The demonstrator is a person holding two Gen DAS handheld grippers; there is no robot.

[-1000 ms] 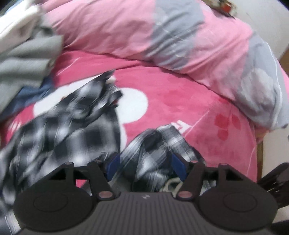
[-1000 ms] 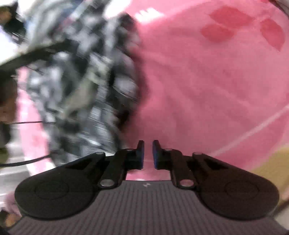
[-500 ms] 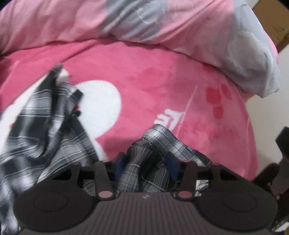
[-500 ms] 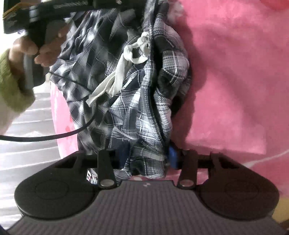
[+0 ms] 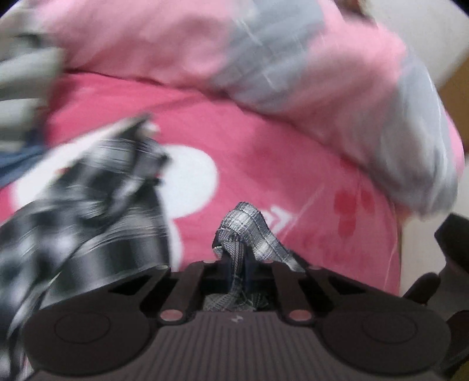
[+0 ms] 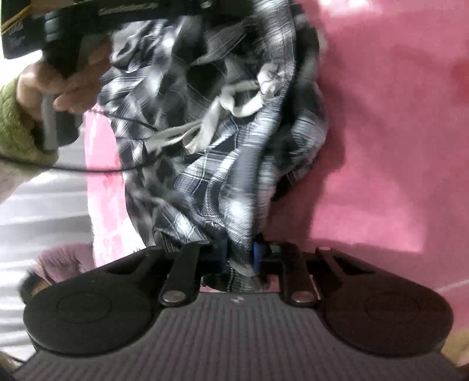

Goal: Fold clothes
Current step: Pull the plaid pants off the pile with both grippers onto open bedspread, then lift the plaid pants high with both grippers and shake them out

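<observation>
A black-and-white plaid garment (image 6: 211, 164) with a white drawstring (image 6: 234, 102) hangs bunched over the pink blanket (image 6: 395, 146). My right gripper (image 6: 239, 255) is shut on a fold of its lower edge. In the left wrist view my left gripper (image 5: 236, 263) is shut on another fold of the plaid garment (image 5: 246, 228), which pokes up between the fingers. The rest of the cloth (image 5: 88, 211) trails off blurred to the left. The left gripper's body (image 6: 73, 20) and the hand (image 6: 58, 85) holding it show at the top left of the right wrist view.
A pink and grey duvet (image 5: 263, 64) is heaped along the back of the bed. Grey clothes (image 5: 26, 76) and a dark blue piece (image 5: 20, 164) lie at the far left. A green sleeve (image 6: 14, 126) and a black cable (image 6: 88, 168) cross the left side.
Both grippers have closed on the plaid garment; half a second ago cloth lay between open fingers. The left view has swung and the garment is lifted and blurred.
</observation>
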